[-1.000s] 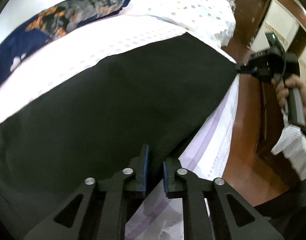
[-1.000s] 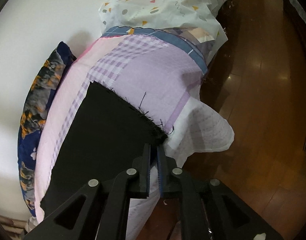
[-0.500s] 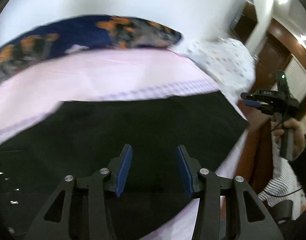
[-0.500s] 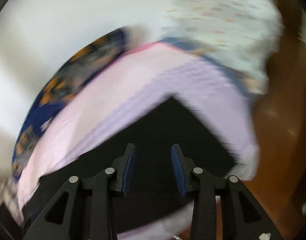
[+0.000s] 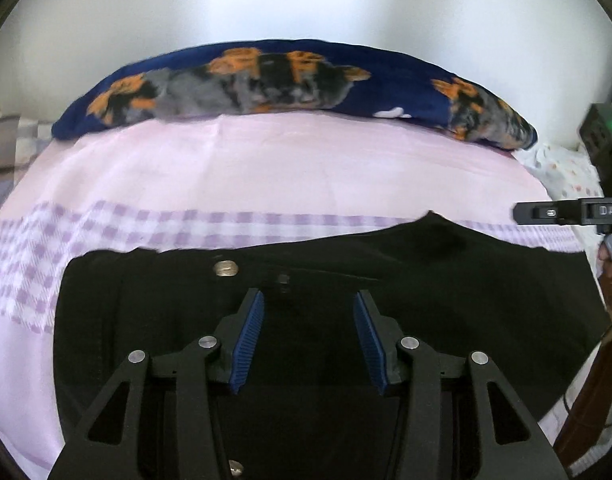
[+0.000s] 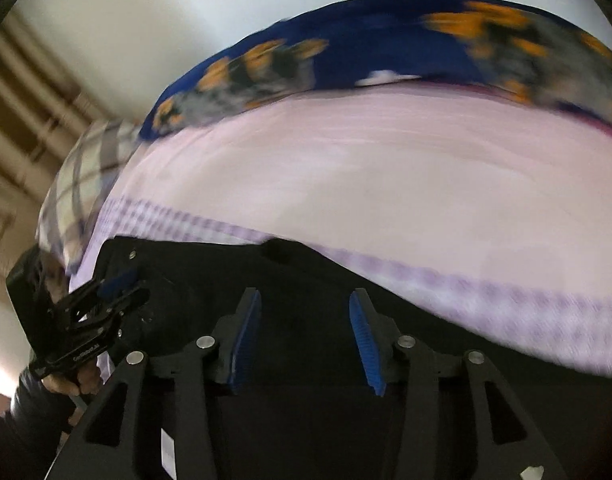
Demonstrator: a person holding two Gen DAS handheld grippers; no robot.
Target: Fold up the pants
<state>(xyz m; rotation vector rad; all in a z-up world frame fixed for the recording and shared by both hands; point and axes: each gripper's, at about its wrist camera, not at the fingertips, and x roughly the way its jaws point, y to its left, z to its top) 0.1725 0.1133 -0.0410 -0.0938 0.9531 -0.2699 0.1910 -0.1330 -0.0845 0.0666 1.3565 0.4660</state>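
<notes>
Black pants (image 5: 426,280) flat on bed (image 5: 266,168); left tool (image 5: 308,336) released, right tool (image 6: 304,340) opening (nothing between).

In the left wrist view, the right gripper (image 5: 546,213) enters from the right edge, and its black body carries pale raised letters that read roughly "DAS"; the last character is unsure. In the right wrist view, the left gripper (image 6: 118,284) shows a line of small white lettering along its black frame, too small and blurred to read. No other text, number or label is legible in either view.
</notes>
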